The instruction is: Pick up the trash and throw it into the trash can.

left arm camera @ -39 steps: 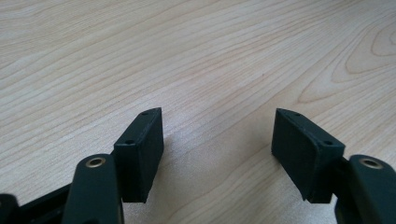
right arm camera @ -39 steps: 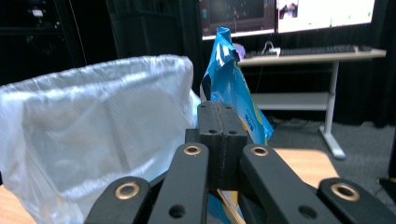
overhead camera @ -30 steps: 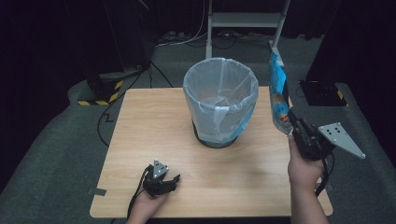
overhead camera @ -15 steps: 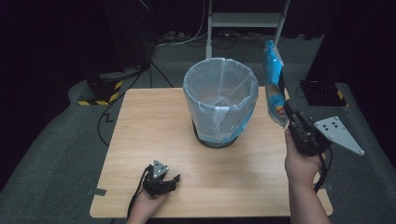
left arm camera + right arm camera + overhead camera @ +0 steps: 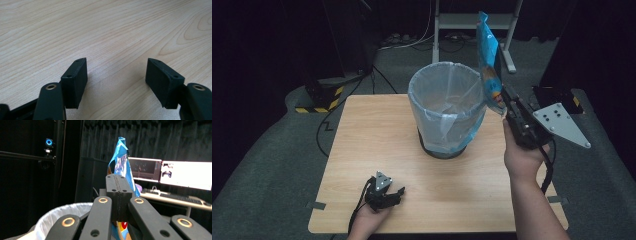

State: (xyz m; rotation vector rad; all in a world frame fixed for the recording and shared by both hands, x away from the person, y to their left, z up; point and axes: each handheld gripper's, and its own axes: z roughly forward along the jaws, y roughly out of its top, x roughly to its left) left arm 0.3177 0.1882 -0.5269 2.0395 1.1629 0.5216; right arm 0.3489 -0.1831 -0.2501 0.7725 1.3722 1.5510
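Note:
A blue snack bag (image 5: 488, 65) stands upright in the air at the right rim of the bin (image 5: 447, 107), pinched at its lower end by my right gripper (image 5: 506, 107), which is shut on it. In the right gripper view the two jaws press together on the blue bag (image 5: 121, 162), and the bin's white liner (image 5: 60, 213) lies below left. My left gripper (image 5: 387, 192) rests low at the wooden table's (image 5: 372, 135) front left, open. In the left gripper view its fingertips (image 5: 77, 75) stand wide apart over bare wood with nothing between them.
The bin with its translucent liner stands mid-table, toward the back. A white metal frame (image 5: 472, 22) and cables lie on the floor behind. A black case (image 5: 557, 95) sits off the table's right edge. Monitors (image 5: 185, 173) glow in the right gripper view.
My right gripper has risen and moved left toward the bin, carrying the blue bag up to the bin's rim. The left gripper has kept still.

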